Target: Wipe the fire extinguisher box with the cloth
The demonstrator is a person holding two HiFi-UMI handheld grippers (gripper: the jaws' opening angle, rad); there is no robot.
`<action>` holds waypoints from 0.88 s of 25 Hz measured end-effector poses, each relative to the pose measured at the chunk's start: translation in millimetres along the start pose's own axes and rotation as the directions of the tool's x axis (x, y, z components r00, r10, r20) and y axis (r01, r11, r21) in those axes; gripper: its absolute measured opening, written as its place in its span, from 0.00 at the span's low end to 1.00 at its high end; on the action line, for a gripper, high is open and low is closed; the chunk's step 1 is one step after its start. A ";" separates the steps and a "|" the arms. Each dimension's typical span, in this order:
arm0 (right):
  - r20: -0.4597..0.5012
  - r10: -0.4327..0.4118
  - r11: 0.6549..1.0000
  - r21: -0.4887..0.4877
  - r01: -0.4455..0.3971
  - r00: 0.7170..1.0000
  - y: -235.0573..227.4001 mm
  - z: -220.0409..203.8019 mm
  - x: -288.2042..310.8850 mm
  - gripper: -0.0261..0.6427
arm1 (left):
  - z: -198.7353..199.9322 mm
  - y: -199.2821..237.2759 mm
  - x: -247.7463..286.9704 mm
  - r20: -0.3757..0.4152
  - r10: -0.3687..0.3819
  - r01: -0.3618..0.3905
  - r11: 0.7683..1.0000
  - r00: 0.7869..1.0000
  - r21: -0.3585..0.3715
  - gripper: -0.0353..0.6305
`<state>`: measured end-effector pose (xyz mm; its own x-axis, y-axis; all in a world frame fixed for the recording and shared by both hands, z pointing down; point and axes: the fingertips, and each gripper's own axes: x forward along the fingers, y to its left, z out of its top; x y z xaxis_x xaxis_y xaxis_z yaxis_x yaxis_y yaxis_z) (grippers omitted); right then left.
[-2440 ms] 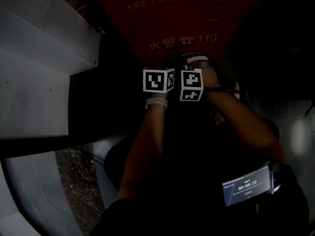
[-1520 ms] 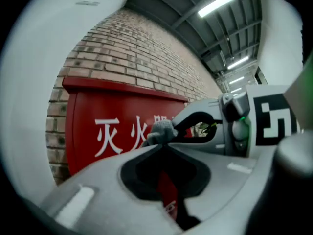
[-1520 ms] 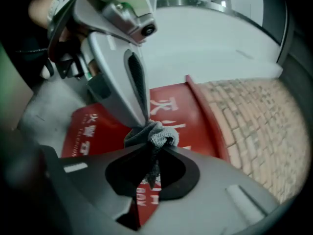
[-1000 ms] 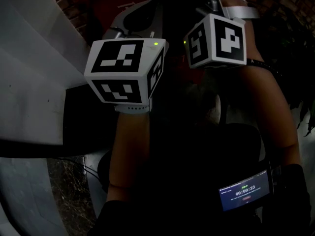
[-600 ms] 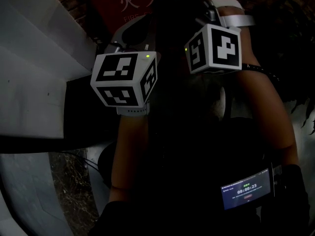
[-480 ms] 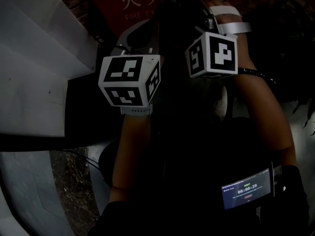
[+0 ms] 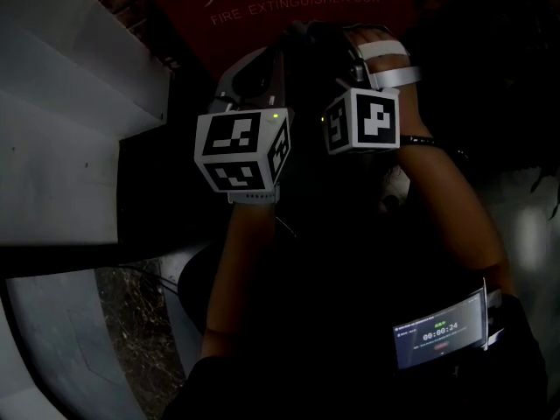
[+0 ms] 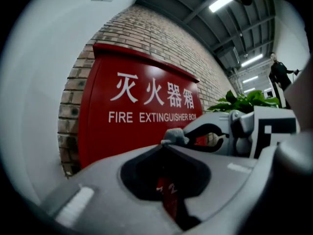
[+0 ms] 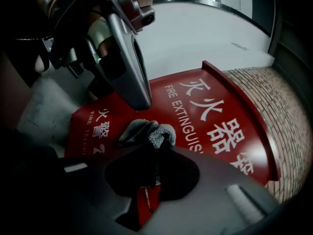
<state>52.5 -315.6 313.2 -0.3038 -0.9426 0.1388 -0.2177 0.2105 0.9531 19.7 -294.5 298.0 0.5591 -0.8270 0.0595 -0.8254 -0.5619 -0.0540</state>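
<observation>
**A:** Where's the cloth [image 9: 148, 132]?

**B:** Pinched in the right tool [image 9: 155, 147]. Its jaws are closed on a bunched grey fold, and the rest of the cloth pokes out past the tips.

**A:** And the left tool [image 8: 165, 144]?

**B:** Its jaws are pressed together with nothing between them. It's raised just beside the right one, and both point at the fire extinguisher box [image 8: 132, 131].

**A:** Where does the box sit?

**B:** It's red with white lettering and stands against a brick wall [image 8: 161, 38]. A leafy plant [image 8: 239, 102] is off to its right.

**A:** Is the cloth on the box?

**B:** It's in front of the red face, near the lettering. I can't tell whether it's touching.
</observation>
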 end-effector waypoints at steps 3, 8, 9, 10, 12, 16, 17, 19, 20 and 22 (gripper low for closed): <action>-0.007 0.029 1.000 -0.005 -0.029 1.000 18.7 -6.9 2.0 0.09 | -19.9 -3.4 7.7 -0.039 -0.006 0.006 1.000 0.999 -0.006 0.06; -0.031 0.087 0.996 -0.015 -0.088 0.996 48.8 -15.2 3.2 0.09 | -47.2 -7.4 14.0 -0.088 -0.036 0.032 0.999 0.995 -0.042 0.06; -0.033 0.097 0.995 -0.014 -0.098 0.995 55.2 -16.9 3.5 0.09 | -53.0 -8.0 14.7 -0.099 -0.039 0.034 0.998 0.994 -0.048 0.06; -0.032 0.104 0.994 -0.013 -0.104 0.994 61.5 -18.7 4.1 0.09 | -59.6 -8.4 15.5 -0.111 -0.040 0.034 0.998 0.993 -0.052 0.06; -0.021 0.115 0.993 -0.012 -0.115 0.993 76.3 -22.1 6.3 0.09 | -75.9 -8.6 17.1 -0.140 -0.039 0.031 0.998 0.989 -0.059 0.06; -0.024 0.137 0.990 -0.028 -0.138 0.990 102.4 -30.0 9.9 0.09 | -108.7 -9.2 21.4 -0.184 -0.034 0.020 0.997 0.982 -0.078 0.06; -0.023 0.141 0.989 -0.032 -0.142 0.990 106.6 -30.9 9.8 0.09 | -117.4 -10.6 22.2 -0.198 -0.034 0.019 0.997 0.980 -0.081 0.06; -0.020 0.145 0.989 -0.034 -0.146 0.989 111.5 -31.8 9.2 0.09 | -133.9 -15.1 24.0 -0.231 -0.043 0.024 0.996 0.972 -0.084 0.06; -0.020 0.147 0.988 -0.033 -0.148 0.989 113.3 -32.4 9.2 0.09 | -139.8 -17.6 25.0 -0.244 -0.050 0.029 0.996 0.968 -0.089 0.06; -0.019 0.155 0.987 -0.032 -0.155 0.988 118.3 -33.7 10.1 0.09 | -145.1 -21.6 26.5 -0.253 -0.061 0.038 0.995 0.966 -0.096 0.06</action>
<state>55.0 -309.0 436.4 -0.3165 -0.9033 0.2896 -0.1381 0.3459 0.9281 41.0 -301.6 445.4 0.5704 -0.7595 0.3128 -0.8074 -0.5884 0.0438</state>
